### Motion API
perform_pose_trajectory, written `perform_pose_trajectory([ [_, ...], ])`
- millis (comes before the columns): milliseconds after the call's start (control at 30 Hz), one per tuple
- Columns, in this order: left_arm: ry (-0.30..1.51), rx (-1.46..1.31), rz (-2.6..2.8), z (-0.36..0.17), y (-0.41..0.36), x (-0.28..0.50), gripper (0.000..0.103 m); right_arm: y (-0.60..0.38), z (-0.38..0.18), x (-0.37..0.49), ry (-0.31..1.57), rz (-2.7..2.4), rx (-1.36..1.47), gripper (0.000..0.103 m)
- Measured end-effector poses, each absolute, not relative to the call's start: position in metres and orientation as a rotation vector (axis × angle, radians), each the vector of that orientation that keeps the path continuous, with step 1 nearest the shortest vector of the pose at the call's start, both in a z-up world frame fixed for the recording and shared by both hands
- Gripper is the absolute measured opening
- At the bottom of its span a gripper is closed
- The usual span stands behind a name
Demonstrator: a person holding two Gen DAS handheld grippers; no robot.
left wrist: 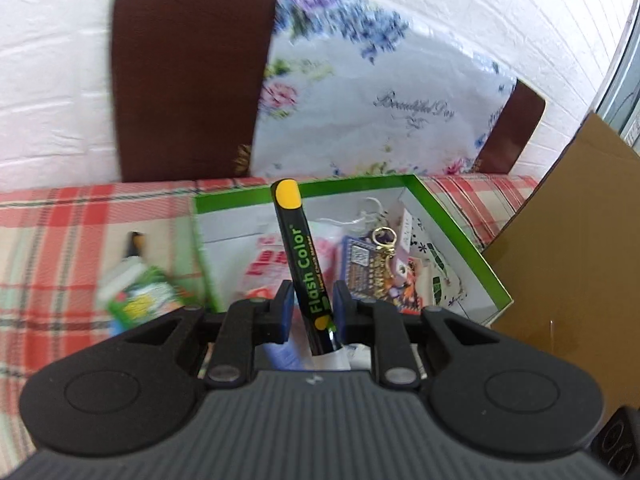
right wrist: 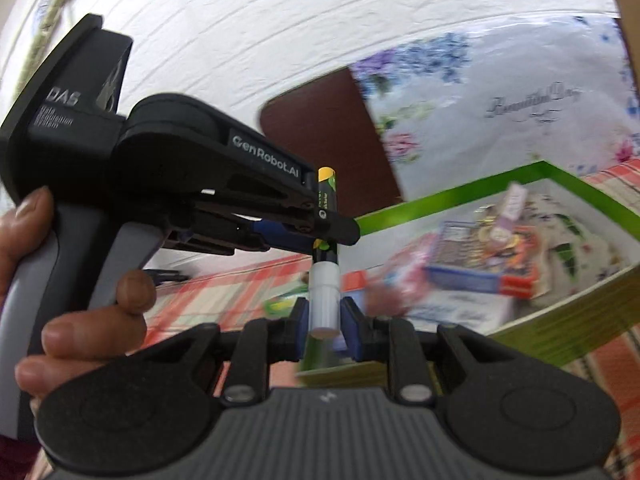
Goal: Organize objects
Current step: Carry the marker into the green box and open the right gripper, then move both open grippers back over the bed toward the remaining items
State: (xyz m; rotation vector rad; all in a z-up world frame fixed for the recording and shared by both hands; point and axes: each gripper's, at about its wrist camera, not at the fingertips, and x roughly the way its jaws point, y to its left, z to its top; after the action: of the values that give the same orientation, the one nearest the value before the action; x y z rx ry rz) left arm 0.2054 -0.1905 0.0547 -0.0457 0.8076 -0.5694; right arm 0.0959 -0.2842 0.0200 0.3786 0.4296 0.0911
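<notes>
My left gripper (left wrist: 310, 300) is shut on a black "Flash Color" marker (left wrist: 304, 260) with a yellow end, held upright above the plaid cloth. In the right wrist view the same marker (right wrist: 326, 196) sits in the left gripper's fingers (right wrist: 340, 228), with its white cap (right wrist: 325, 300) pointing down. My right gripper (right wrist: 325, 320) is closed around that white cap. A green-rimmed white box (left wrist: 460, 236) holding cards, a keychain and packets lies just behind the marker; it also shows in the right wrist view (right wrist: 560, 176).
A green packet (left wrist: 140, 296) and a dark small item (left wrist: 136, 244) lie on the plaid cloth (left wrist: 60, 240) left of the box. A cardboard panel (left wrist: 572, 260) stands at right. A floral pillow (left wrist: 380, 100) and brown headboard (left wrist: 188, 80) lean on the white wall.
</notes>
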Motion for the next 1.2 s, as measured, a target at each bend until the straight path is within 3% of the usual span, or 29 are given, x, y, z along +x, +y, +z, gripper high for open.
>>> perform_pose_trajectory([
  [167,0.837,0.011,-0.533,0.036,-0.212,0.218,0.026,-0.305,0.001,0.107,0.457,0.061,0.392,0.018],
  [333,0.806,0.101,-0.479,0.032,-0.216,0.214,0.033,-0.296,0.003,0.097,0.414,0.044,0.302,0.039],
  [700,0.690,0.197,-0.423,0.055,-0.202,0.154,0.046,-0.306,0.012,0.053,0.399,0.005,0.365,0.040],
  [1067,0.693,0.220,-0.363,0.048,-0.174,0.103,0.047,-0.302,0.016,0.012,0.421,-0.062,0.354,0.041],
  [1200,0.701,0.224,-0.339,0.041,-0.163,0.092,0.052,-0.300,0.012,0.002,0.440,-0.076,0.357,0.044],
])
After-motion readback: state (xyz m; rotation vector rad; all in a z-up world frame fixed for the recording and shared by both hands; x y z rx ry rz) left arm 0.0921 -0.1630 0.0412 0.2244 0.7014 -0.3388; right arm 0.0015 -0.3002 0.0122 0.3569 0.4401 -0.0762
